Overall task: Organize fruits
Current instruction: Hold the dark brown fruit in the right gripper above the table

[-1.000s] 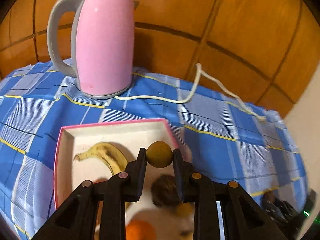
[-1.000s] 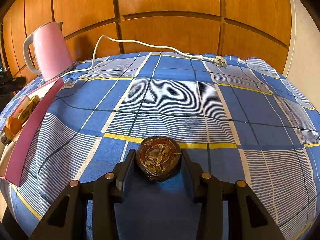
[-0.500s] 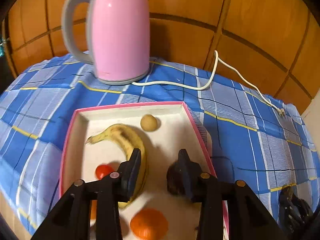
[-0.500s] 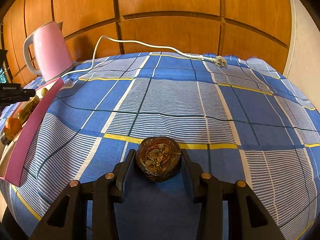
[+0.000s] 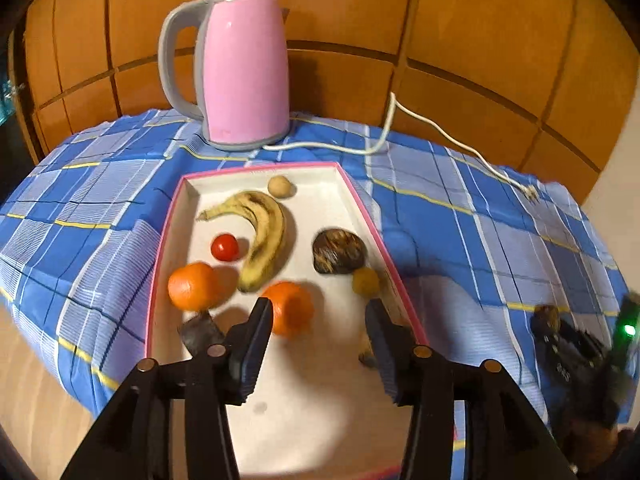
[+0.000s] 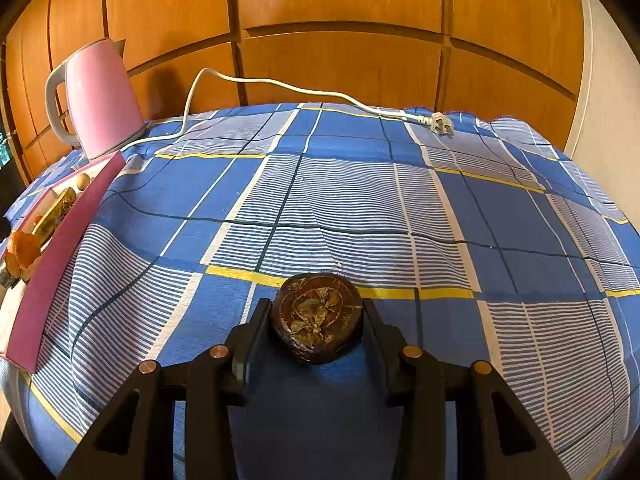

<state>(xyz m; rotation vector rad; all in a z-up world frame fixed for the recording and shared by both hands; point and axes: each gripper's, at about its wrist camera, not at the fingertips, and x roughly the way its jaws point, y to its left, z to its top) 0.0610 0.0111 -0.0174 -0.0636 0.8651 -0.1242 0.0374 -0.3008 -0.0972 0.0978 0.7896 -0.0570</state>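
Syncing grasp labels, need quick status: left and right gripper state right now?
Left gripper: open, jaws just been opening, nothing between them, above the tray.
Right gripper: shut on the dark round fruit.

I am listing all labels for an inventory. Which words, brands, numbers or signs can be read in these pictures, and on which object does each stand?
None can be read.
pink kettle: no visible print.
pink tray: plain rim, no text.
white plug: any marking is too small to read.
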